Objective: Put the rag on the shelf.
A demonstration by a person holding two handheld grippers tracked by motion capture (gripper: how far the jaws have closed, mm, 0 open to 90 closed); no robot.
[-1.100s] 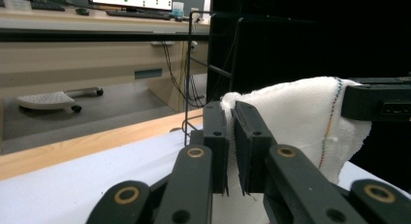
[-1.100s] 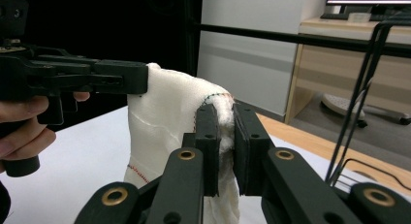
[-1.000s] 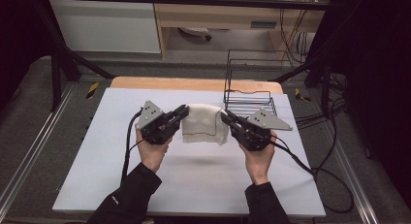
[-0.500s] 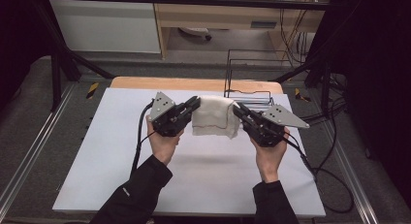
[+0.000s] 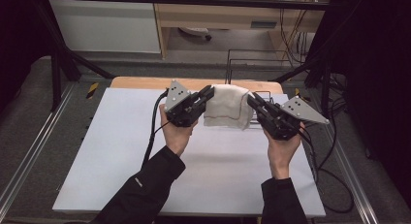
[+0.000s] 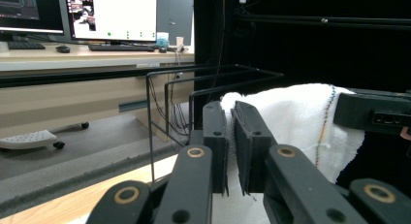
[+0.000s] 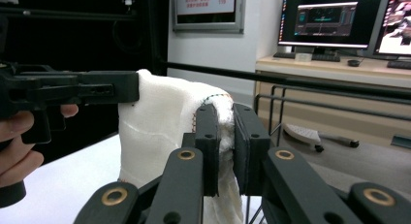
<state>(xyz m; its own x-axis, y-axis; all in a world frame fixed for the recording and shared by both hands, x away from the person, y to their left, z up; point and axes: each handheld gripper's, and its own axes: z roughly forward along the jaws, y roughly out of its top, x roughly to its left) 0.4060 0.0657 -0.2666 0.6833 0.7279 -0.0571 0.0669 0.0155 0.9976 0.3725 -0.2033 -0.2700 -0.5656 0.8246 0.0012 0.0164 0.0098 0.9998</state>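
Moved up and toward far edge since earlier frames: both grippers plus towel [image 5: 228, 112], now hanging clear of worktop [image 5: 121, 151] instead of resting near centre.

Left gripper [image 5: 207, 94]: fingers [image 6: 215, 136] pinching towel's left top edge, cloth squeezed thin between pads. Right gripper [image 5: 253, 101]: fingers [image 7: 207, 141] pinching right top edge, same way. No slack grip evident in either gripper view.

Towel location: suspended between both grippers, far-centre of worktop, just near side of wire rack [image 5: 252, 71]; appears folded or doubled, lower hem sagging, coloured stitch line along edge. Rack stands at far right, bars open at top.

Step in hand, as judged: carry towel to rack, drape over bar.

Procedure notes:
- Keep both grips equal; no release until cloth rests on bar.
- Hold grippers level w/ each other, else hem skews and fold opens.
- Keep spacing betw. grippers const.; too close = sag at middle, too wide = cloth pulled from pads.
- Raise hem above top bar before moving farther, else snag on wire.
- Watch cables [image 5: 152, 132] trailing at near side; avoid drag across worktop.
- Lower slowly, centre fold on bar, then spread fingers.
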